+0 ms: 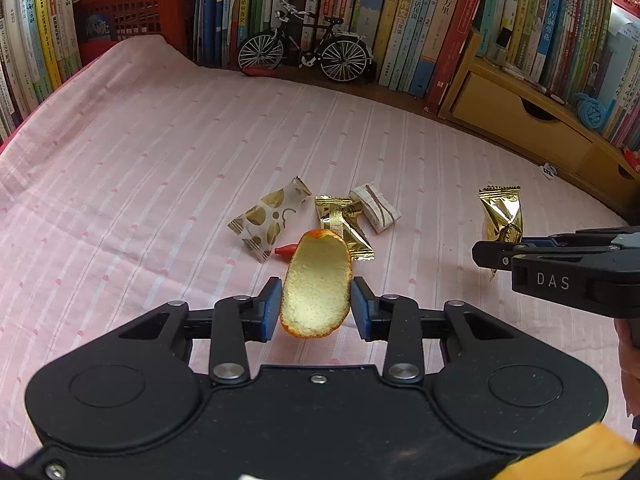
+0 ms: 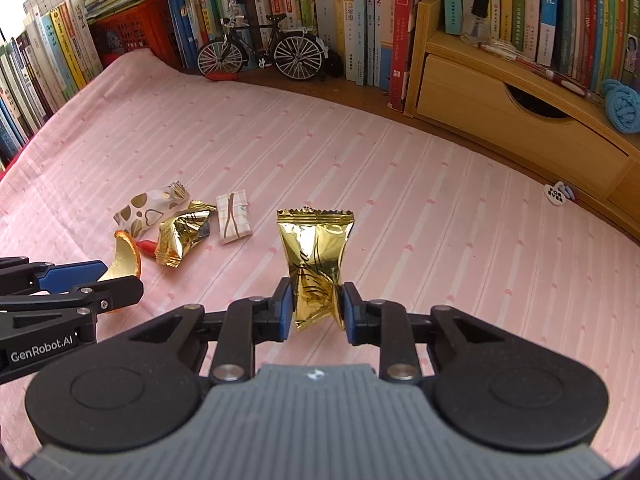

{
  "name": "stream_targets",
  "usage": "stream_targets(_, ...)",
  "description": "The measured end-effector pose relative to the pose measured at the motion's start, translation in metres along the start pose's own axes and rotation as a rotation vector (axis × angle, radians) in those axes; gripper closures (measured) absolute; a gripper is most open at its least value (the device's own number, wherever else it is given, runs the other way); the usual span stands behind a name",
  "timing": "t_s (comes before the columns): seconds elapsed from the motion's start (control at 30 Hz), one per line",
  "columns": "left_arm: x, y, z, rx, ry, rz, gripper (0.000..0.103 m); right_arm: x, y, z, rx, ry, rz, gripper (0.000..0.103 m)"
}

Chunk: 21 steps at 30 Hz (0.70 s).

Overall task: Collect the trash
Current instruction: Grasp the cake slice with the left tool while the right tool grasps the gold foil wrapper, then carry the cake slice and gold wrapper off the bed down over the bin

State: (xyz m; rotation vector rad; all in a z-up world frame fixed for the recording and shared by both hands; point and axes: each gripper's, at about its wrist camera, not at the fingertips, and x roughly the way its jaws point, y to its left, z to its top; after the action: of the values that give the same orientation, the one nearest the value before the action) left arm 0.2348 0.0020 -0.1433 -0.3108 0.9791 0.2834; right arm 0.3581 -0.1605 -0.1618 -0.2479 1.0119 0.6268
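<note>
My left gripper (image 1: 316,306) is shut on a piece of orange peel (image 1: 316,284), pith side facing the camera, lifted above the pink cloth. My right gripper (image 2: 314,306) is shut on a gold foil wrapper (image 2: 316,256), held upright. On the cloth lie a white wrapper with gold hearts (image 1: 272,214), a crumpled gold wrapper (image 1: 344,224), a small checked white wrapper (image 1: 375,207) and a small red piece (image 1: 286,250). In the right wrist view, the left gripper (image 2: 120,280) with the peel (image 2: 124,258) is at the left, near that pile.
A pink striped cloth (image 1: 140,160) covers the surface. Rows of books (image 1: 400,8) line the back and left. A model bicycle (image 1: 306,50) stands at the back, a red crate (image 1: 132,16) at back left, and a wooden drawer unit (image 1: 528,120) at right.
</note>
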Motion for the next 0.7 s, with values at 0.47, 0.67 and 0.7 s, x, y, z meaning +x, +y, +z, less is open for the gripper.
stream_targets(0.47,-0.052,0.005,-0.022,0.028,-0.054,-0.014,0.069,-0.038,0.015,-0.033,0.052,-0.048,-0.014,0.073)
stream_targets(0.67,-0.073,0.008,-0.035,0.036,-0.066,-0.020,0.069,-0.056,0.028,-0.047,0.048,-0.060,-0.015,0.073)
stream_targets(0.7,-0.076,0.008,-0.037,0.037,-0.068,-0.021,0.069,-0.059,0.030,-0.049,0.048,-0.061,-0.016,0.073)
